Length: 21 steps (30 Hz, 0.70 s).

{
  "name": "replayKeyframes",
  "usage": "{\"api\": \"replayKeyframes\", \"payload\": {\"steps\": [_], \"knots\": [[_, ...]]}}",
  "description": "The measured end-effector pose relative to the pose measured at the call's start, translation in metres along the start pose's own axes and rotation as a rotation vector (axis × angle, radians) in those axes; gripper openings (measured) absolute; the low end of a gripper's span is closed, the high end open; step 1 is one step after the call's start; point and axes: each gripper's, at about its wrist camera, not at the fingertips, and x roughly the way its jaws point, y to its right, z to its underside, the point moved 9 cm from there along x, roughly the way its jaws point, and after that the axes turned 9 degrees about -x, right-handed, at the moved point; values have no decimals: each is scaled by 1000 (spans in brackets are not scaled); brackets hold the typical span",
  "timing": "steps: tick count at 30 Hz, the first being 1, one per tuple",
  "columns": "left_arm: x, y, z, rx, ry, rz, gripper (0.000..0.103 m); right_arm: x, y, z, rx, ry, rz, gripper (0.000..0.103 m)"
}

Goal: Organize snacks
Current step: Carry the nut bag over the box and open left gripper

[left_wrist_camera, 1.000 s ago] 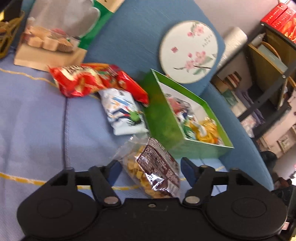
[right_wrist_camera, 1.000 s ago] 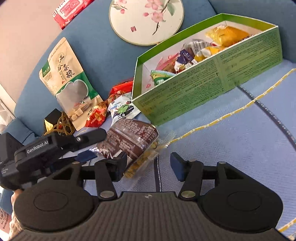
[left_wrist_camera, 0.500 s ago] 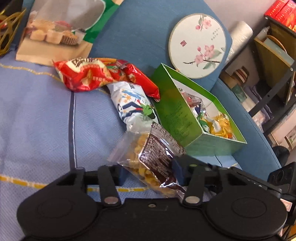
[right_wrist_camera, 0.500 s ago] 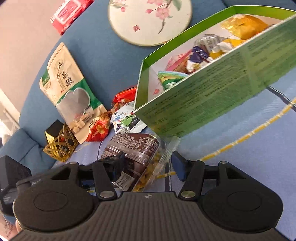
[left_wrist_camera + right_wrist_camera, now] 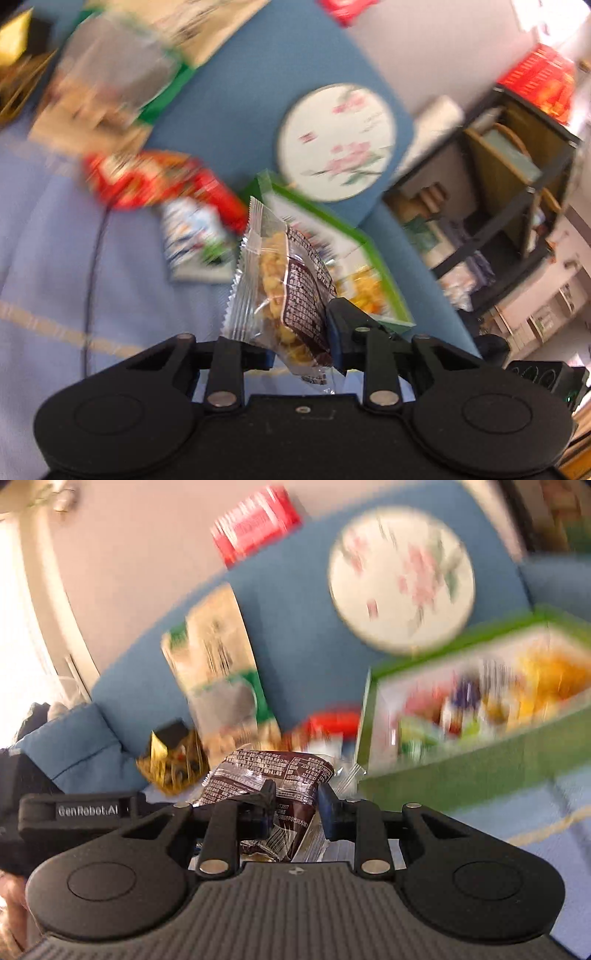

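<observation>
Both sets of fingers pinch one brown snack packet [image 5: 295, 291]: the left gripper [image 5: 301, 350] is clamped on its lower end, while the right gripper [image 5: 293, 808] is closing on it, packet between its fingers. It hangs above the blue sofa [image 5: 55, 266], beside the green box [image 5: 480, 771] of snacks.

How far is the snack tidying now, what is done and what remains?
Done: several snacks already lie inside the green box. In hand: both the left gripper and the right gripper, its jaws closing, grip the brown peanut packet. Left: the red packet, the white packet and the large bag outside the box.
</observation>
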Motion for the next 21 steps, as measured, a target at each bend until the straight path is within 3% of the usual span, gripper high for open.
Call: {"api": "replayKeyframes", "payload": {"steps": [3, 6, 13, 15, 18, 19, 20, 21], "knots": [[14, 28, -12, 36, -11, 43, 0, -12, 17, -23, -17, 64, 38, 44], [37, 52, -19, 88, -19, 64, 0, -14, 47, -38, 52, 96, 71, 45], [102, 78, -31, 118, -77, 109, 0, 2, 105, -62, 93, 123, 150, 44], [121, 80, -31, 132, -109, 105, 0, 13, 119, -64, 105, 125, 138, 34], [147, 76, -23, 185, -154, 70, 0, 24, 136, -56, 146, 125, 149, 32], [154, 73, -22, 197, -151, 56, 7, 27, 142, -50, 132, 111, 187, 34], [159, 68, -23, 199, -139, 22, 23, 31, 150, -41, 120, 69, 235, 35], [162, 62, -25, 187, -121, -17, 65, 33, 155, -36, 122, 38, 253, 35]]}}
